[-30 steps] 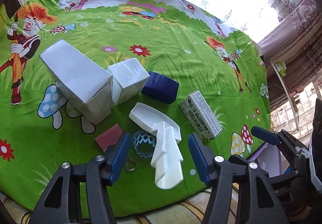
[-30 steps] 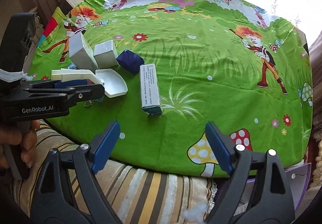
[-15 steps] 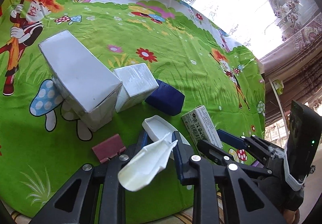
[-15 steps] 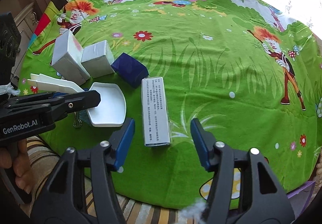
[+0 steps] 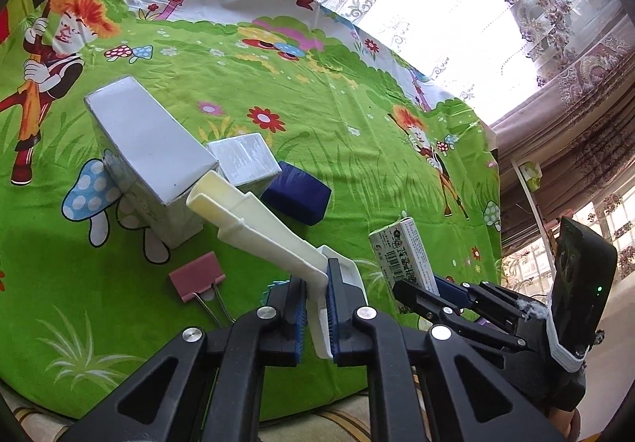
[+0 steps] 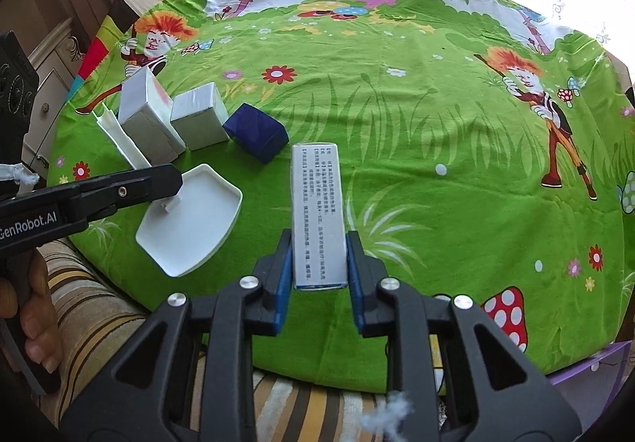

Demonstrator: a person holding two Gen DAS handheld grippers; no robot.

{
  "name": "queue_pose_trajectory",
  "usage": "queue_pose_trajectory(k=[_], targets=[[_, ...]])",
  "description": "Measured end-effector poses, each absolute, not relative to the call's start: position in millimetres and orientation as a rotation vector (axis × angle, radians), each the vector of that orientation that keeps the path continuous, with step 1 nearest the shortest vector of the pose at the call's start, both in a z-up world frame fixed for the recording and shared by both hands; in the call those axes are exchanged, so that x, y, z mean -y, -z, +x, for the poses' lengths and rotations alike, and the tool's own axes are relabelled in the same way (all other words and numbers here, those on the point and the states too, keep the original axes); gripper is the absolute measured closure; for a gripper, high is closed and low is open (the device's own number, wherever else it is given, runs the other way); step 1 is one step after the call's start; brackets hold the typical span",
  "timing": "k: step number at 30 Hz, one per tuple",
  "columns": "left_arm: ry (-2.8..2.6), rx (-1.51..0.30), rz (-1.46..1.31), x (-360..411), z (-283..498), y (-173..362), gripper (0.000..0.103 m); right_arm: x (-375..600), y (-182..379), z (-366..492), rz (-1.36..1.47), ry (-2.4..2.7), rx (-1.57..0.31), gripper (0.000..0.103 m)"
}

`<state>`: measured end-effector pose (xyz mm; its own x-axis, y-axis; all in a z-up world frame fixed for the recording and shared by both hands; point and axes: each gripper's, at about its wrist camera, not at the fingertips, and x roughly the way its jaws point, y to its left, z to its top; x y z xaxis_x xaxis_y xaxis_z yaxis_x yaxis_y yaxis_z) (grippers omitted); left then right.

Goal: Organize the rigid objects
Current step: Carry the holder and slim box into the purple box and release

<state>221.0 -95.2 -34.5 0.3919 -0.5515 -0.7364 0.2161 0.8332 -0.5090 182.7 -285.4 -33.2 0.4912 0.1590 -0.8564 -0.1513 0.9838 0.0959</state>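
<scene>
I take the tall white box (image 5: 147,148) as my landmark; it stands at the far left of the row on the green cartoon cloth (image 5: 357,116) that covers the bench. Just in front of the tall white box, toward me, a pink binder clip (image 5: 196,279) lies flat on the cloth. My left gripper (image 5: 315,307) has its fingers (image 5: 295,319) clenched on the handle end of a white scoop (image 5: 254,216), whose long handle slants up and away until its tip is level with the top near corner of the tall white box. In the right wrist view the scoop's wide pan (image 6: 190,221) sits low at the near edge of the cloth, to the right of the tall white box (image 6: 145,116).

Immediately right of the tall white box is a smaller white box (image 5: 246,160), close beside it. Right of that sits a dark blue block (image 5: 295,196), near the smaller box. Further right again, well apart from the tall white box, is a printed carton (image 6: 317,216). My right gripper (image 6: 317,283) has its fingers (image 6: 283,283) closed against the carton's two long sides at its near end, and the carton points away from me over the cloth. In the left wrist view the same carton (image 5: 401,255) tilts upward out of the right gripper (image 5: 436,291).
</scene>
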Motion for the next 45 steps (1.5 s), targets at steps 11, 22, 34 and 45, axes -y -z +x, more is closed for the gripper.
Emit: queue_pose_trajectory(k=[11, 22, 34, 45], targets=[[0.606, -1.058, -0.412, 116, 180, 16, 0.093, 324, 8, 118, 0.071, -0.12, -0.983, 0.074], [0.778, -1.096, -0.436, 173, 123, 3, 0.093, 384, -8, 45, 0.119, 0.0, -0.957, 0.074], [0.942, -1.116, -0.291, 247, 65, -10, 0.093, 449, -22, -22, 0.163, 0.165, -0.925, 0.074], [1.034, -1.114, -0.131, 289, 24, -14, 0.093, 482, -10, -54, 0.196, 0.259, -0.949, 0.074]])
